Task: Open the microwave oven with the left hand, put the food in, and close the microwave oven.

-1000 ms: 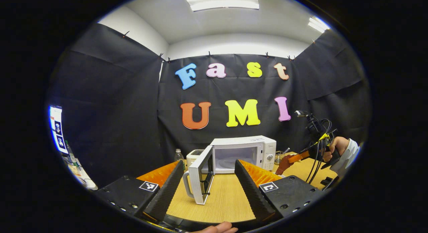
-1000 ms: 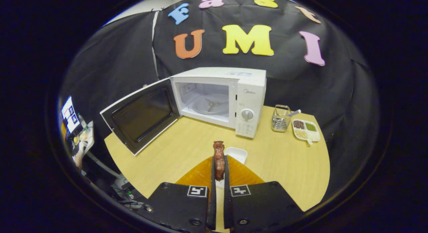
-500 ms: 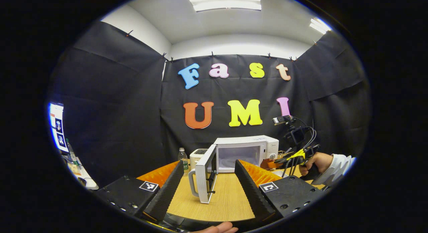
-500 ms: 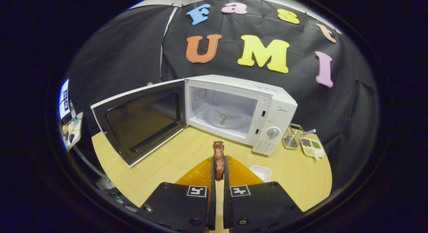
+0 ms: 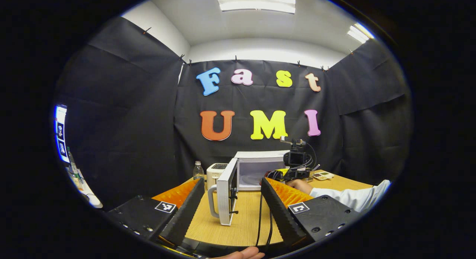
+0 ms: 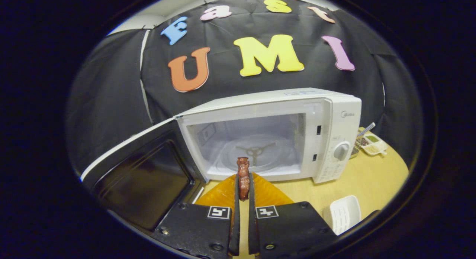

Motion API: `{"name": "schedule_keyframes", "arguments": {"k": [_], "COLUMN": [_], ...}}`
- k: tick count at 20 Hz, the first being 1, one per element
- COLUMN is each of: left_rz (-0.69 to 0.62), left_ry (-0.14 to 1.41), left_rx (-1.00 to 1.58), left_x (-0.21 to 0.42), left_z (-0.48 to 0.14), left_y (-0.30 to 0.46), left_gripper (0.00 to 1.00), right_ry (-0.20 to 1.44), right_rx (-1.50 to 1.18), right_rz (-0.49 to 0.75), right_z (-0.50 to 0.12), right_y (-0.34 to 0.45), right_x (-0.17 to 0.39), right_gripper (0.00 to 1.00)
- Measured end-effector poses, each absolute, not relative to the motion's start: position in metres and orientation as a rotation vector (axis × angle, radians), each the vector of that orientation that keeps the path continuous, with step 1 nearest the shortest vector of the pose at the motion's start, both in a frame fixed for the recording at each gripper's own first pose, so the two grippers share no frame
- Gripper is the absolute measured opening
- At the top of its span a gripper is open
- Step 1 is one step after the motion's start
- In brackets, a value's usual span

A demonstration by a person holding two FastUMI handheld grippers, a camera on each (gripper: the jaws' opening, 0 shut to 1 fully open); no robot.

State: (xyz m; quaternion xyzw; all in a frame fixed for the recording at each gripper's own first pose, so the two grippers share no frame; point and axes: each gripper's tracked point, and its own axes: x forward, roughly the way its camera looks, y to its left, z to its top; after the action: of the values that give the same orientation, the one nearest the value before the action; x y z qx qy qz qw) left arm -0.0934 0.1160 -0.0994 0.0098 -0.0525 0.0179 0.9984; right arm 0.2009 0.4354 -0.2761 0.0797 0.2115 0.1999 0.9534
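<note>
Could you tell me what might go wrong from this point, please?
The right gripper pinches the food by its lower end, so the piece could slip or tip before reaching the glass turntable. The microwave opening is low, so the gripper may clip its frame. The open door stands between the left gripper fingers; a stray move could swing it.

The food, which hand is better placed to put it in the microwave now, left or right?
Right. The right gripper is shut on the food just in front of the microwave's open cavity. The left gripper is open and holds nothing, back from the open door.
</note>
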Motion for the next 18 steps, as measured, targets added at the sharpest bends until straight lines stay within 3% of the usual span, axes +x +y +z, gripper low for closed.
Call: {"name": "schedule_keyframes", "arguments": {"k": [9,18], "left_rz": [0.013,-0.001], "left_ry": [-0.089,0.003], "left_rx": [0.002,0.035], "left_x": [-0.065,-0.03], "left_z": [-0.115,-0.148], "left_y": [0.127,0.123], "left_gripper": [0.94,0.94], "right_ry": [0.301,0.295], "right_rx": [0.364,0.502], "right_rz": [0.195,0.039], "right_z": [-0.305,-0.329], "right_y": [0.473,0.47], "right_x": [0.3,0.346], "right_gripper": [0.13,0.14]}}
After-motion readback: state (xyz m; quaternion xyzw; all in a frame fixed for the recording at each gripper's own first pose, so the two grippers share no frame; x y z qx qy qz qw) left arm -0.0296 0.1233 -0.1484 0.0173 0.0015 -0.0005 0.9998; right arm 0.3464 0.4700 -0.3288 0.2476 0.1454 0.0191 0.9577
